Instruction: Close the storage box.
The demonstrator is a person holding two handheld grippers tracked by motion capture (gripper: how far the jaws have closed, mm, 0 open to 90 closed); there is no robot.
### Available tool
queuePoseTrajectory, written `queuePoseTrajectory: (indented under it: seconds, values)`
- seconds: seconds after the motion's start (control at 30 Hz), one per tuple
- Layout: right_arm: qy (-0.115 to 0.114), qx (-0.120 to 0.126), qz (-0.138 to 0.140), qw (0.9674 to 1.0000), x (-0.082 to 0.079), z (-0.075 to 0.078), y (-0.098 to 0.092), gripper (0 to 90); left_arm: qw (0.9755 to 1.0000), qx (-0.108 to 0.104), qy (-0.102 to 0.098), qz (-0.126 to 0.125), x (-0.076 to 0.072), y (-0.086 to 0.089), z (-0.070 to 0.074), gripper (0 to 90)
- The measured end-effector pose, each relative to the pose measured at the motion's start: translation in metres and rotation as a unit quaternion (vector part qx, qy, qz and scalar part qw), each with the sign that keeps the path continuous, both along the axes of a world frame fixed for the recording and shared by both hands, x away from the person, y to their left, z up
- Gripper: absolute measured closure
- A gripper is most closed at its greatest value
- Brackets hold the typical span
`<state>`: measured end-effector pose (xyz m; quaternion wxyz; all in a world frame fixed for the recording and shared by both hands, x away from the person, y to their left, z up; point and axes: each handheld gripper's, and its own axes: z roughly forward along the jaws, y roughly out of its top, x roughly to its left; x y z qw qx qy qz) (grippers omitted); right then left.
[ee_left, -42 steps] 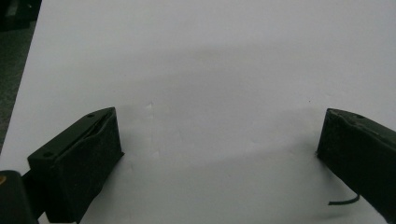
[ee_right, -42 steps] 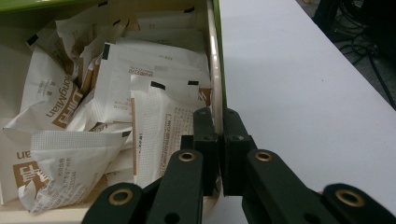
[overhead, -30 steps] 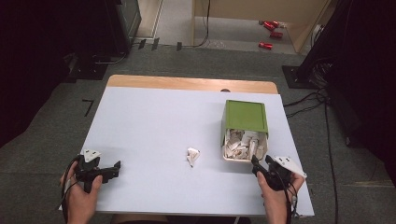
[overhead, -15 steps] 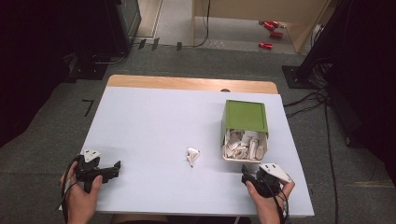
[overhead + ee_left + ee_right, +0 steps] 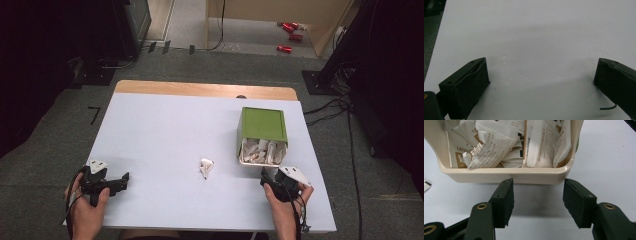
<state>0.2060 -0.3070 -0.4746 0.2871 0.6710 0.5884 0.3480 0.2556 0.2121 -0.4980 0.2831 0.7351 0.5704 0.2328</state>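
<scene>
A green box point(image 5: 263, 125) lies on its side at the table's right, its cream opening point(image 5: 506, 175) facing me and stuffed with several white paper sachets point(image 5: 491, 145). One loose sachet point(image 5: 205, 167) lies on the table to the left of the box. My right gripper point(image 5: 265, 175) sits just in front of the opening. Its jaws point(image 5: 537, 192) stand apart and have just been closing, with nothing between them, a short way off the box's rim. My left gripper point(image 5: 124, 179) rests at the front left of the table, open point(image 5: 541, 72) over bare table surface.
The pale table point(image 5: 165, 130) has a wooden strip point(image 5: 200, 89) along its far edge. Cables point(image 5: 330, 107) trail on the floor to the right. Red cans point(image 5: 290, 30) lie on the floor far behind. A thin loose wire point(image 5: 607, 108) hangs by the left gripper's right jaw.
My right gripper has shifted slightly left along the front of the box opening. The left gripper, the box and the loose sachet have stayed where they were.
</scene>
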Motion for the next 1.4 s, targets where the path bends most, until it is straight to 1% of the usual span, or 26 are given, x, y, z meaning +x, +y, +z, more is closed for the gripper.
queuePoseTrajectory:
  seconds: [0.13,0.2,0.37,0.53,0.77,0.8,0.83,0.97,1.13,1.17,1.23,1.3,1.33,1.4]
  values:
    - [0.001,0.002,-0.008,1.0000,0.005,0.000,0.002,43.4,1.0000,0.000,0.000,0.000,0.000,0.000,0.000,0.0]
    - [-0.001,0.003,-0.014,0.9999,0.010,0.000,0.002,44.2,1.0000,0.000,0.000,0.000,0.000,0.000,0.000,0.0]
    - [0.003,0.005,-0.022,0.9997,0.017,0.001,0.005,43.9,1.0000,0.000,0.000,0.000,0.000,0.000,0.000,0.0]
    - [0.004,0.004,-0.025,0.9997,0.018,0.000,0.006,43.3,1.0000,0.000,0.000,0.000,0.000,0.000,0.000,0.0]
    - [0.006,0.004,-0.030,0.9995,0.018,0.000,0.003,37.2,1.0000,0.000,0.000,0.000,0.000,0.000,0.000,0.0]
    - [0.010,0.004,-0.031,0.9995,0.018,0.001,0.002,36.0,1.0000,0.000,0.000,0.000,0.000,0.000,0.000,0.0]
    - [0.014,0.003,-0.027,0.9995,0.020,0.002,-0.001,34.0,1.0000,0.000,0.000,0.000,0.000,0.000,0.000,0.0]
    - [0.022,0.001,-0.022,0.9995,0.021,0.003,-0.003,32.5,1.0000,0.000,0.000,0.000,0.000,0.000,0.000,0.0]
    - [0.021,0.001,-0.018,0.9996,0.021,0.003,-0.004,30.7,1.0000,0.000,0.000,0.000,0.000,0.000,0.000,0.0]
    - [0.016,0.002,-0.004,0.9999,0.021,0.002,-0.007,27.6,1.0000,0.000,0.000,0.000,0.000,0.000,0.000,0.0]
    - [0.015,0.001,0.006,0.9999,0.019,0.002,-0.008,24.5,1.0000,0.000,0.000,0.000,0.000,0.000,0.000,0.0]
    - [0.013,0.002,0.024,0.9996,0.017,0.003,-0.012,21.3,1.0000,0.000,0.000,0.000,0.000,0.000,0.000,0.0]
    - [0.013,0.002,0.024,0.9996,0.017,0.003,-0.012,21.3,1.0000,0.000,0.000,0.000,0.000,0.000,0.000,0.0]
    - [0.008,0.003,0.039,0.9992,0.012,0.006,-0.019,17.5,1.0000,0.000,0.000,0.000,0.000,0.000,0.000,0.0]
